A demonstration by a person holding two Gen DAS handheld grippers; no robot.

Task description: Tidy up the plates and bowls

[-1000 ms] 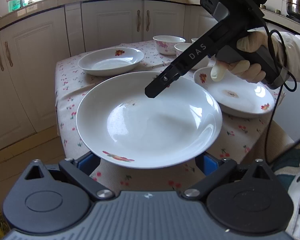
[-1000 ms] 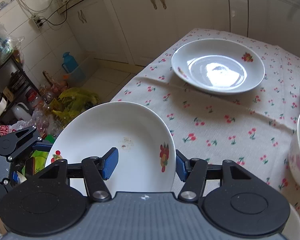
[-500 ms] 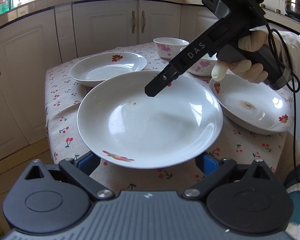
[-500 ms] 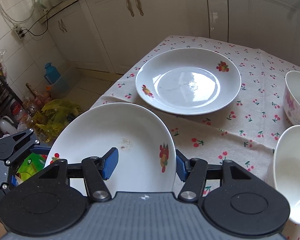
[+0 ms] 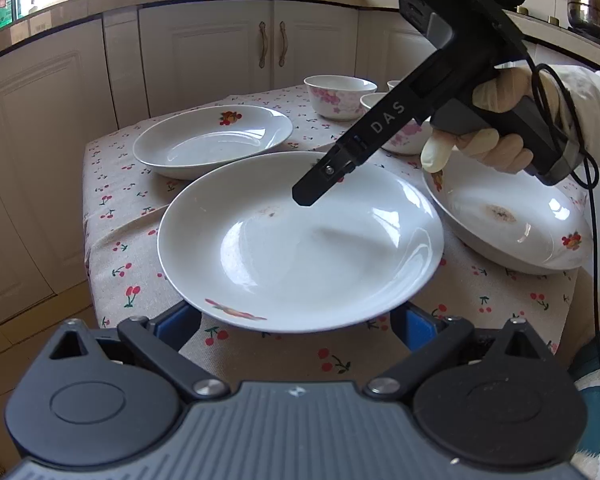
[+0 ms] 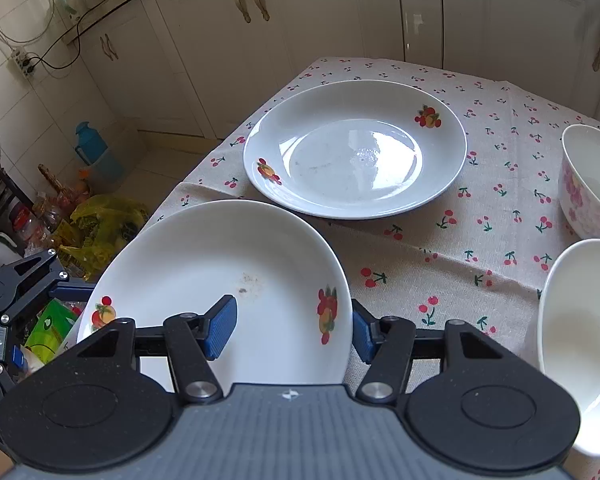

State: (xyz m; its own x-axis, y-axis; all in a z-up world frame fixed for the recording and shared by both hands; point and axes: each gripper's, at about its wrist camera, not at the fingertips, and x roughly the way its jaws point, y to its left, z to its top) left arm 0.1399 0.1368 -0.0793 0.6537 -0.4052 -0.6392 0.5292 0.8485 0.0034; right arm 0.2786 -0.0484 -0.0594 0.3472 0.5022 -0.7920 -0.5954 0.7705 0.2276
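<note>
White plate (image 5: 300, 248) hangs off the surface's (image 5: 112, 208) near edge, pinched by the right gripper (image 6: 292, 330) with one blue pad on top, the other under the rim. Left gripper (image 5: 296, 326) cradles its underside; its pads are mostly hidden, so can't tell that grip.

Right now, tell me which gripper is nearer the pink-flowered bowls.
Right. The bowls sit just beside the right gripper, on its right; the left gripper is across the held plate from them, at the table's near edge.
</note>
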